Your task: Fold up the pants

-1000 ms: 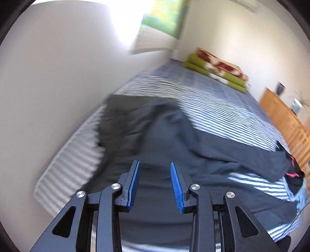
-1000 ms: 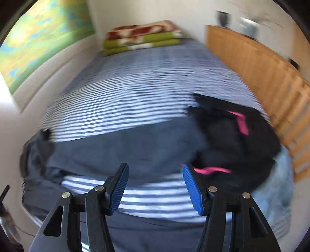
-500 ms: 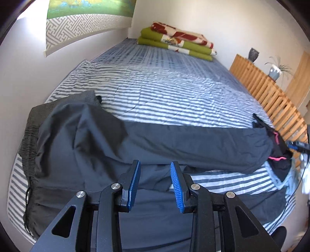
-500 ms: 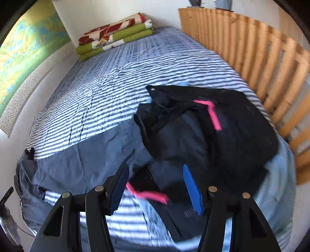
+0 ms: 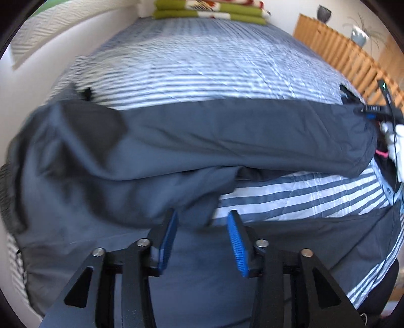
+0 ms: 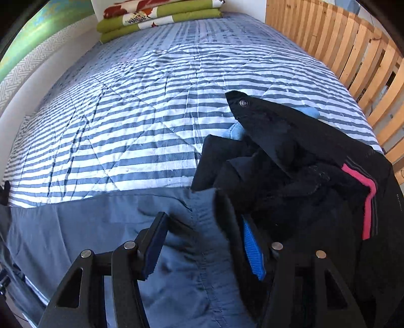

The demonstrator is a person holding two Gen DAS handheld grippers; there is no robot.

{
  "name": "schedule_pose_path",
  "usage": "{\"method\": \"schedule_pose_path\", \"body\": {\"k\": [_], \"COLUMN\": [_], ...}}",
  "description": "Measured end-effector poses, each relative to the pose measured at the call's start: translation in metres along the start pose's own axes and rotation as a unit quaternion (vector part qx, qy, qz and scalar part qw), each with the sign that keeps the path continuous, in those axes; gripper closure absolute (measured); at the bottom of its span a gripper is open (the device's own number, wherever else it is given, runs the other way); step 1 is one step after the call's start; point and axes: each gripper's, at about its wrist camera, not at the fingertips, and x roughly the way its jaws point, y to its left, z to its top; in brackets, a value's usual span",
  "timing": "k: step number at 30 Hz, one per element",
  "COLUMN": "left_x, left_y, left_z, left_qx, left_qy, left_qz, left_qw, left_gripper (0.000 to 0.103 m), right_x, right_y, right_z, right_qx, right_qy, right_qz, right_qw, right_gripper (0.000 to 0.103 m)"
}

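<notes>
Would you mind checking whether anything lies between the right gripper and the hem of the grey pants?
Nothing lies between the closing right gripper and the grey pants, whose hem sits between its fingers. The black garment with pink stripe crowds the right finger, though.

A bed [image 6: 131, 106] covered in a blue-and-white striped quilt carries dark grey fabric pants [image 5: 202, 136] spread across its near end, a heap of black clothing with pink stripes [image 6: 315, 176] beside the wooden slatted side, and folded green and red patterned blankets [image 6: 156, 17] at the far end.
</notes>
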Motion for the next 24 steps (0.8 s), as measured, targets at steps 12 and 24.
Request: {"method": "schedule_pose_path", "body": {"k": [12, 24], "left_x": [0.022, -0.077], "left_y": [-0.012, 0.062], "left_z": [0.002, -0.044], "left_qx": [0.018, -0.032], "left_qy": [-0.002, -0.041], "left_qz": [-0.022, 0.007], "left_qw": [0.9996, 0.9986], "left_gripper": [0.096, 0.054], "right_x": [-0.099, -0.141], "right_y": [-0.035, -0.009], "right_z": [0.03, -0.039], "right_qx": [0.02, -0.054], "right_qy": [-0.128, -0.15], "right_qz": [-0.051, -0.112], "right_qw": [0.99, 0.981], "right_gripper": [0.093, 0.06]}}
